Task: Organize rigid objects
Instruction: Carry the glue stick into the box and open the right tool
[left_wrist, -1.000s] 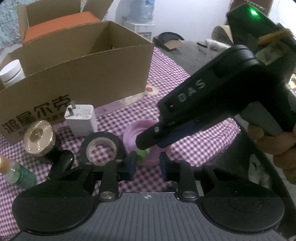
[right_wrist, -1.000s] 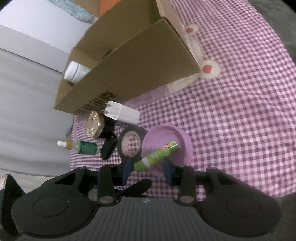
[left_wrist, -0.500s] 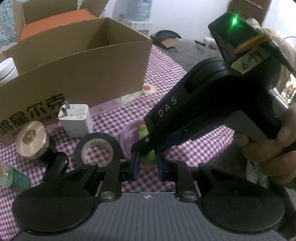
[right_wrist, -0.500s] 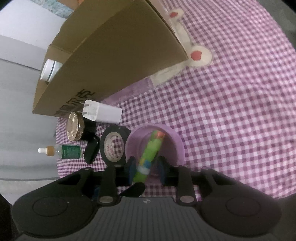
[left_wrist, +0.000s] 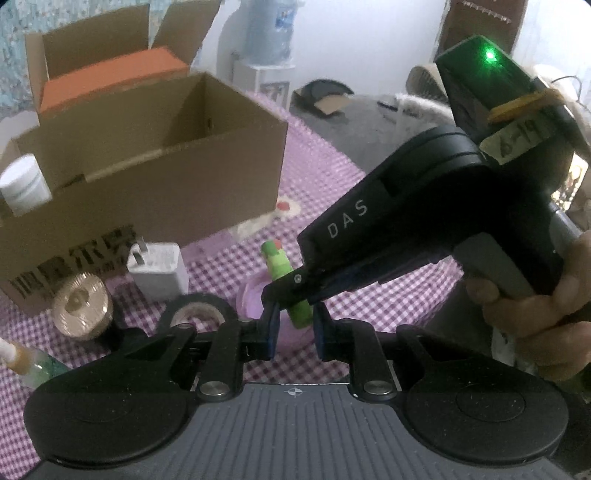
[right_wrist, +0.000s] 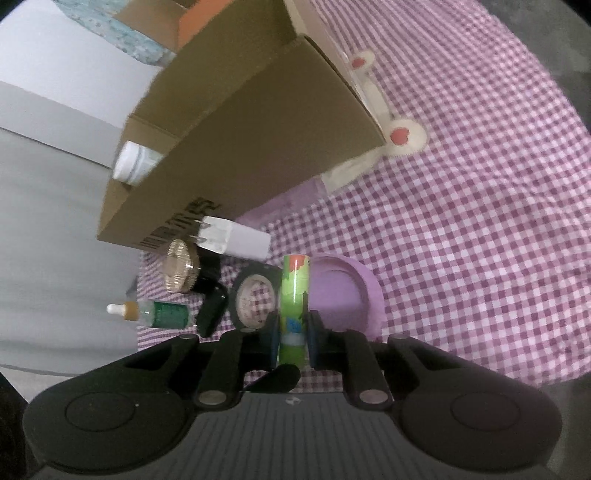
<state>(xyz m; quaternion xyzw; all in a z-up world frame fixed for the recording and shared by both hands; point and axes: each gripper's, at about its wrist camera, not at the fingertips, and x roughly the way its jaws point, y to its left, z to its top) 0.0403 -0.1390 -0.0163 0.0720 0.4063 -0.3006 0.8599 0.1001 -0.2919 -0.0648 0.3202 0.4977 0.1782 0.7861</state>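
Observation:
A green printed tube (right_wrist: 293, 291) is tilted up above the purple bowl (right_wrist: 340, 291). My right gripper (right_wrist: 291, 332) has its jaws closing on the tube's lower part, and both pads touch it. In the left wrist view the tube (left_wrist: 282, 266) rises from between the pads of my left gripper (left_wrist: 295, 328), which is shut on its bottom end. The right gripper (left_wrist: 295, 284), held by a hand, reaches across from the right. A left fingertip (right_wrist: 277, 376) shows just under the tube.
An open cardboard box (left_wrist: 166, 177) with a white jar (left_wrist: 24, 184) inside stands behind. In front of it are a white charger (left_wrist: 159, 269), a gold-lidded jar (left_wrist: 81, 306), a black tape roll (left_wrist: 195, 314) and a dropper bottle (left_wrist: 29, 365) on the checked cloth (right_wrist: 461, 221).
The tube swung from lying slantwise over the bowl to pointing straight ahead between the right jaws, which closed in on it. The left jaws narrowed onto its end and rose a little.

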